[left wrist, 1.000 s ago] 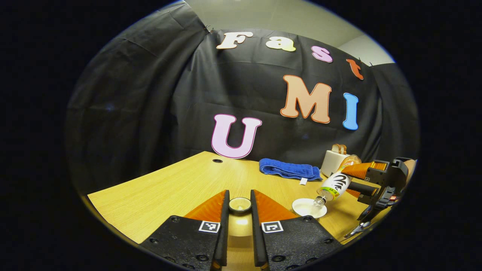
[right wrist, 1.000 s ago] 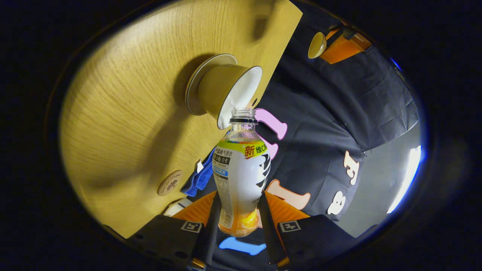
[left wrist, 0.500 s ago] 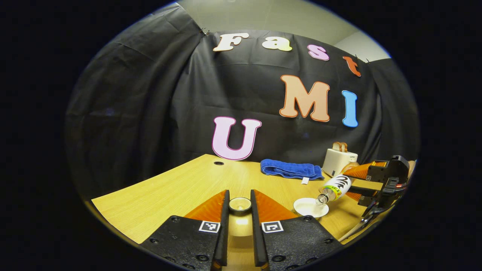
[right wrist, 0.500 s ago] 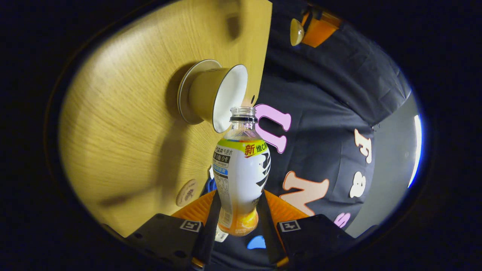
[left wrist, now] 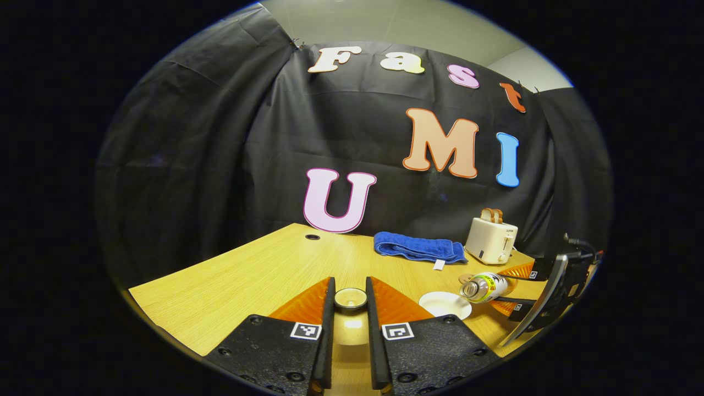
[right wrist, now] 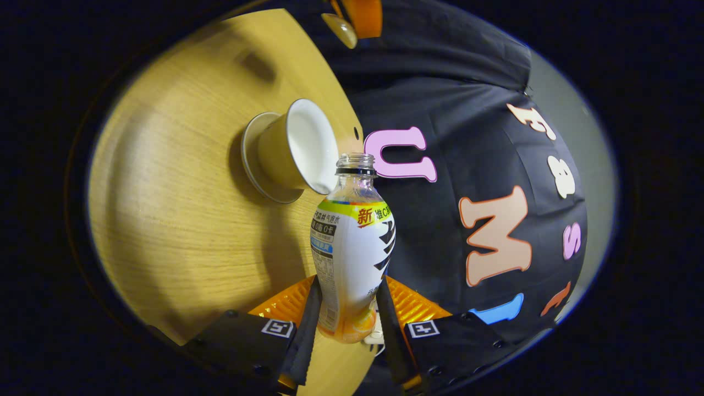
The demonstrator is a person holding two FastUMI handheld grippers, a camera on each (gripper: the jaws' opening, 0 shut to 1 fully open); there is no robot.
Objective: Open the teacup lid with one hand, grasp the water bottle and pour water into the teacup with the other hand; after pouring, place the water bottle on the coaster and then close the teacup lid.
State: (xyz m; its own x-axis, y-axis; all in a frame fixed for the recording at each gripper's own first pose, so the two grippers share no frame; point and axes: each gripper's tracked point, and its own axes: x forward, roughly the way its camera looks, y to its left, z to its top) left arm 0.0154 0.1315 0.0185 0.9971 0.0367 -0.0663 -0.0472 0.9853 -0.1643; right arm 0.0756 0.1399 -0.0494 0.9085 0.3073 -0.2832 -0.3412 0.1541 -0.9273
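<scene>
Right gripper fingers clamping the base of the clear uncapped labelled water bottle, its mouth hanging beside the white-lined teacup rim; left gripper fingers pinching the small round lid; best righting the bottle slowly, away from the teacup.

I see a wooden tabletop running back to the black cloth wall. Far across it a folded blue towel lies flat. Just right of the towel stands a white toaster with toast in its slots. A small round hole sits near the far edge.
</scene>
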